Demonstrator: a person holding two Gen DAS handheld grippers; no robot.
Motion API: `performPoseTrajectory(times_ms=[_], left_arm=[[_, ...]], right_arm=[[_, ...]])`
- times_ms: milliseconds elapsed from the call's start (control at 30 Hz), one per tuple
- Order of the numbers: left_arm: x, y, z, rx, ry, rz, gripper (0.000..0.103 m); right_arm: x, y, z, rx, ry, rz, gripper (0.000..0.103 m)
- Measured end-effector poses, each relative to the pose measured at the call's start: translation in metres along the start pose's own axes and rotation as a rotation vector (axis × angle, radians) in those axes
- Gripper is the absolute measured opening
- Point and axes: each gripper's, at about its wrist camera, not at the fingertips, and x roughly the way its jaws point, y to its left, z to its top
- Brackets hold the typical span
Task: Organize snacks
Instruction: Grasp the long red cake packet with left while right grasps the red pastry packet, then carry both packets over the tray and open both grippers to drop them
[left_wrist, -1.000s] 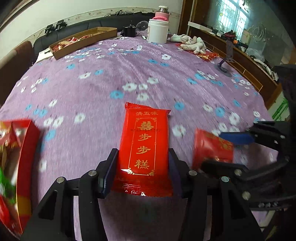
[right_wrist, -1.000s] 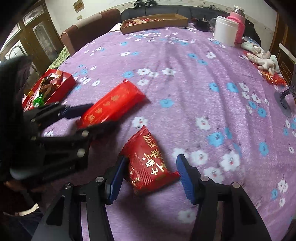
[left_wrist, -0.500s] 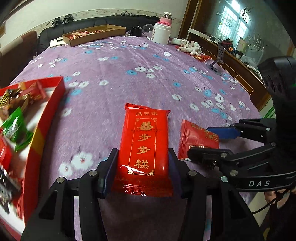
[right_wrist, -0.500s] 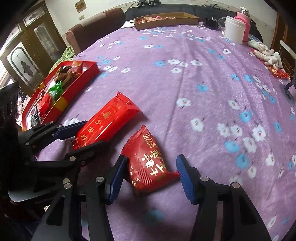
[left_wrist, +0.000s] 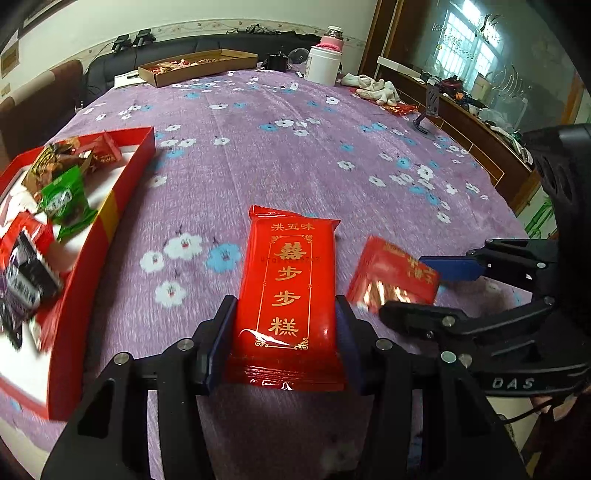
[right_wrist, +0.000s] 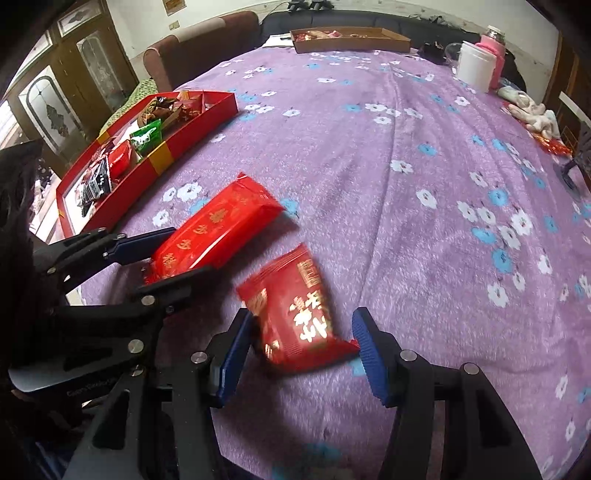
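My left gripper (left_wrist: 286, 332) pinches the long red cake pack (left_wrist: 290, 291) between both pads, exactly as a second ago. My right gripper (right_wrist: 301, 350) carries the smaller red pouch (right_wrist: 295, 314); one pad touches its side and the pouch's corner meets the other pad, so I read it as held, though it is blurred now and looks more tilted than before.

What differs is the scene beyond. A second ago the red tray (left_wrist: 110, 221) sat only at the far left edge of the left view; now it fills much of that side, with its green packet (left_wrist: 64, 201) and dark wrappers (left_wrist: 26, 280) plain to see. In the right view the tray (right_wrist: 184, 129) has also come closer and lies just beyond the left gripper (right_wrist: 173, 254). Both packs hang above the purple flowered surface (right_wrist: 406, 184), side by side, near the tray's long wall but not yet over it.
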Motion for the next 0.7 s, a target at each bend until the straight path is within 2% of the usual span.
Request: performPoseTrajectory(times_ms=[133,267,700], left_arm=[[-0.005,-0.003,-0.005,-0.015,-0.002,-0.003,0.050],[-0.008,-0.001,-0.007,-0.030,-0.010,0.006,0.050],[-0.030,0.032,-0.012,-0.118,-0.050,0.022,0.050]], right_arm=[[-0.011,-0.009,-0.008,0.056,-0.038,0.022,0.050],[-0.021,-0.009,-0.013,0.057,-0.058,0.017,0.046],[-0.024,-0.013,-0.011,0.090,-0.077,0.042,0.043]])
